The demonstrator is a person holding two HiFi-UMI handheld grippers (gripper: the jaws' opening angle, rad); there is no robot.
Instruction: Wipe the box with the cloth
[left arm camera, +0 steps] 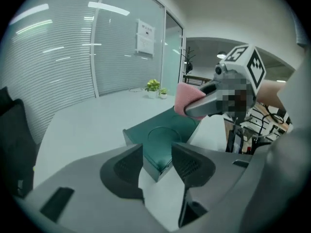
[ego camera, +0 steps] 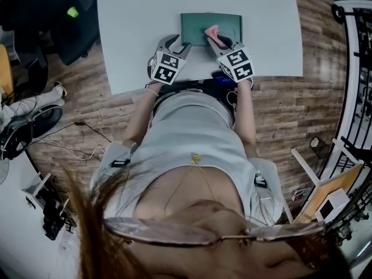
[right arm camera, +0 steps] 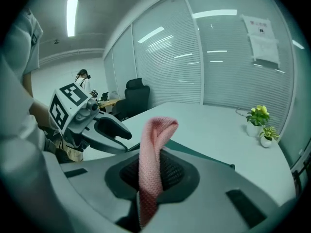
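The right tool clamps the cloth over the box; the left tool pinches the box's near corner on the bench. Wiping pressure could pivot the box free.

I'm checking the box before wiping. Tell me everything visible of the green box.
The green box is flat, rectangular, dark green and matte, with a round ring pressed into its top. It lies on the white table near the person's edge. The left claw grips its near left corner. The right claw holds a pink cloth over its right part; contact there is unclear.
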